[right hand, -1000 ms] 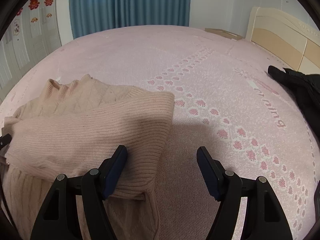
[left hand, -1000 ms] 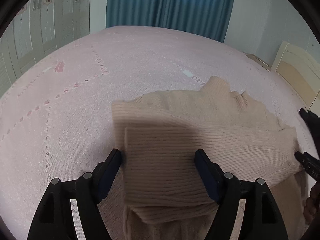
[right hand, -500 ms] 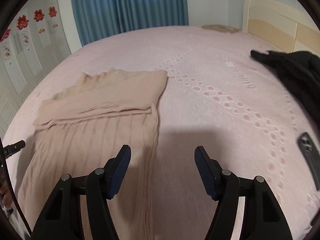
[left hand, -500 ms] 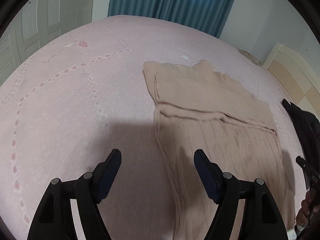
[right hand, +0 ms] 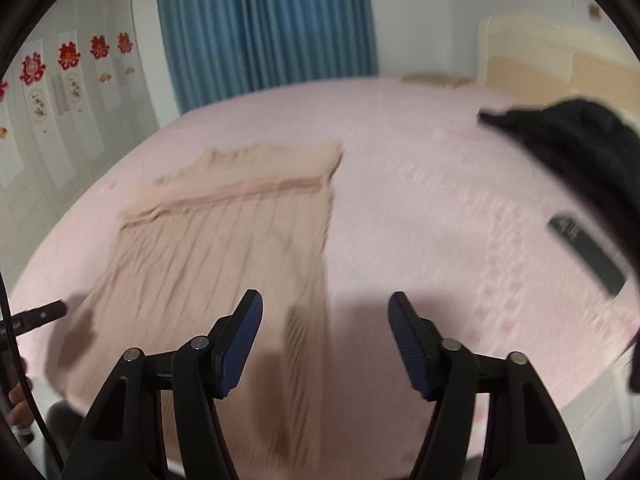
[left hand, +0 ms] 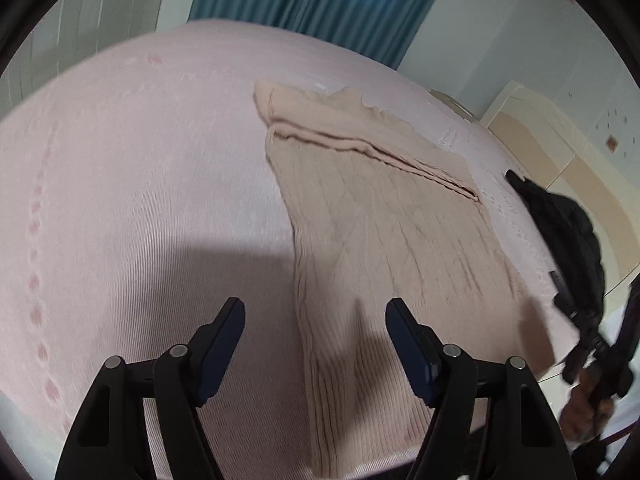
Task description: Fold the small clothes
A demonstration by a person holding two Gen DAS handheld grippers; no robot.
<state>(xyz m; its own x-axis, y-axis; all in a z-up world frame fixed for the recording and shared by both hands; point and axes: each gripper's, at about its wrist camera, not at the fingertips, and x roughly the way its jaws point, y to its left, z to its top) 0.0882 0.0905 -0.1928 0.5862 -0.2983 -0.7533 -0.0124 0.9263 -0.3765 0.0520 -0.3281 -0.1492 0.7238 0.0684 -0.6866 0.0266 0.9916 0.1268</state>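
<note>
A beige ribbed knit garment (left hand: pixel 384 216) lies flat on the pink bed (left hand: pixel 140 184), its top part folded down across the body. My left gripper (left hand: pixel 316 328) hovers above the garment's near left hem; its jaws are closing with nothing between them. In the right wrist view the same garment (right hand: pixel 224 248) stretches toward the near bed edge. My right gripper (right hand: pixel 326 324) hangs above its near right edge, jaws closing, pads clear of the cloth. The right gripper (left hand: pixel 592 344) shows at the left view's right edge, and the left gripper's tip (right hand: pixel 40 314) at the right view's left edge.
A black garment (right hand: pixel 580 160) lies on the bed to the right, near the headboard (right hand: pixel 560 64). A dark phone (right hand: pixel 586 254) rests beside it. Blue curtains (right hand: pixel 264 28) hang behind the bed. A hand (left hand: pixel 580 412) holds the right gripper.
Both grippers drew back from the folded upper part toward the near hem. The fold lies released and farther off. The black garment and phone came into view.
</note>
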